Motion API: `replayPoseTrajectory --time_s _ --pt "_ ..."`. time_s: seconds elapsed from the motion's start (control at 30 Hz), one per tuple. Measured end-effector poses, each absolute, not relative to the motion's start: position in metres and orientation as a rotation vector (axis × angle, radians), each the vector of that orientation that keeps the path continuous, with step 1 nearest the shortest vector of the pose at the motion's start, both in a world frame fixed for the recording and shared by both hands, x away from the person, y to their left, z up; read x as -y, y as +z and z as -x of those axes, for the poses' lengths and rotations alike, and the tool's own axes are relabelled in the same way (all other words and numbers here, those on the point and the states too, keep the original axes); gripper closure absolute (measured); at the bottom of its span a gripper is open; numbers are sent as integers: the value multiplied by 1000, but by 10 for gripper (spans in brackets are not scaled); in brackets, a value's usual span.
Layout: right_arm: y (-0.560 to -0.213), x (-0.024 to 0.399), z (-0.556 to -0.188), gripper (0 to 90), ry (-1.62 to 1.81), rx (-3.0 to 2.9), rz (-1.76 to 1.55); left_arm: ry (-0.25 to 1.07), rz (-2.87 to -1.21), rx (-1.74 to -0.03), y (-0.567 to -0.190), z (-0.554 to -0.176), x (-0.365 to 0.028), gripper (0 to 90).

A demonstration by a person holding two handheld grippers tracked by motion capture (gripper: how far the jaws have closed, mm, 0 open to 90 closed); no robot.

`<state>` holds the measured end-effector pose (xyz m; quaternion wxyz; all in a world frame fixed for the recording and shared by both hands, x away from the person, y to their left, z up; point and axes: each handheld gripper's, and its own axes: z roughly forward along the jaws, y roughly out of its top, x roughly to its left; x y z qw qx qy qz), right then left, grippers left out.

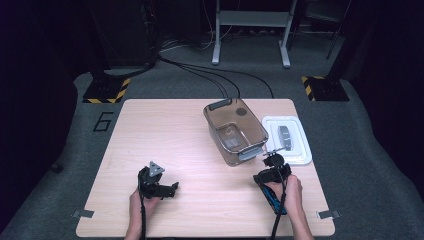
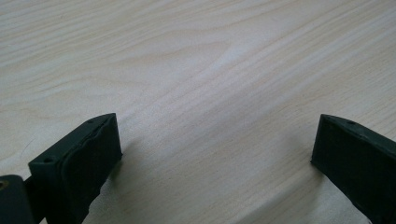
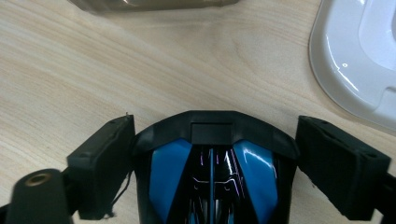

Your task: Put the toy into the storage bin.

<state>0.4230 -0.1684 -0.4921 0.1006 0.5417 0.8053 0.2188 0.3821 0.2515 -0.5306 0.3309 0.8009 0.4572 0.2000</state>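
The right gripper (image 3: 212,154) straddles a black-and-blue computer mouse (image 3: 212,177) lying on the wooden table (image 1: 165,135), near its front right corner. In the right gripper view the left jaw lies against the mouse's flank while a narrow gap remains at the right jaw, so the mouse sits between the jaws but is not yet clamped; the jaws stand unclenched around it. In the high view the person's right hand (image 1: 287,192) holds this gripper just in front of a white lid (image 1: 300,150), which lies flat beside a smoky-brown transparent storage box (image 1: 235,131) at the table's right middle. The box is open at the top, with a grey latch at each end.

The left gripper (image 1: 172,189) rests low over bare tabletop at the front left, well apart from the mouse. Its jaws are spread wide with nothing between them.
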Motion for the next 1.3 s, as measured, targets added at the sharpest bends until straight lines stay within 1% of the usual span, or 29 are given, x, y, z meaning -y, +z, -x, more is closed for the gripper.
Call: replayPoseTrajectory --time_s 0.27,0.53,1.3 --pt "-492 167 -425 235 636 -2410 -1577 523 -2094 -1195 -531 -382 -251 12" --pt "-488 168 -422 242 653 -2387 -1578 523 -2094 -1195 -531 -382 -251 12" --pt "-427 180 -401 244 719 -2289 -1492 523 -2094 -1195 -531 -382 -251 12"
